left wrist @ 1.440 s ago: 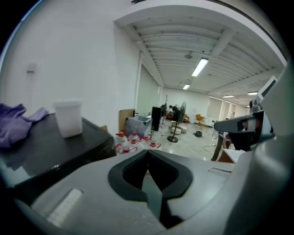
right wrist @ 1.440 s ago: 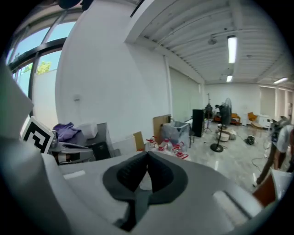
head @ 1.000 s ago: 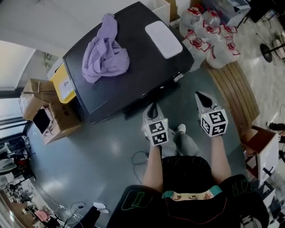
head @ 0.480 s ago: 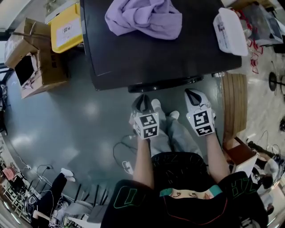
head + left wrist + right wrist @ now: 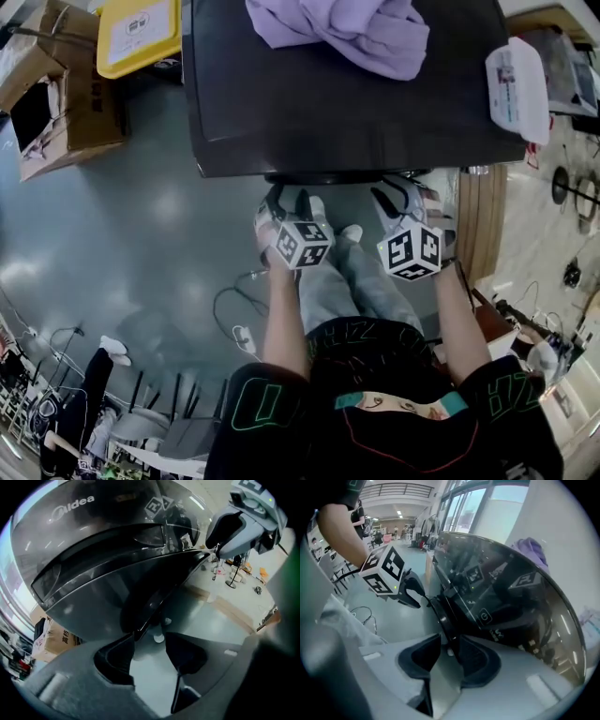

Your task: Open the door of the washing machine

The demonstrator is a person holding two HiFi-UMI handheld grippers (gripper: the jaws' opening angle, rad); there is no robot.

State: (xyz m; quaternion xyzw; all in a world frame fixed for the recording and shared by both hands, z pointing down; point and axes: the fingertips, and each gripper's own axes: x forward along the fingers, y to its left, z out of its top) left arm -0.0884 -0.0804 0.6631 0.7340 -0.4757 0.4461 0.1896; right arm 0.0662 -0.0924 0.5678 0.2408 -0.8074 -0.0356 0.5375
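While both grippers hang low before the dark front of the washing machine (image 5: 347, 94), whose top fills the head view at twelve o'clock, we see each pair of fingers just opened, standing apart and pressing on nothing. Along the right gripper (image 5: 449, 641), the rim of the round door (image 5: 440, 609) runs from eleven o'clock straight down into the gap, close beside one finger, so we judge this hand the nearer. Along the left gripper (image 5: 149, 641), the edge of the door (image 5: 140, 620) sits just off one fingertip at eleven o'clock, with only floor (image 5: 150, 672) between the fingers.
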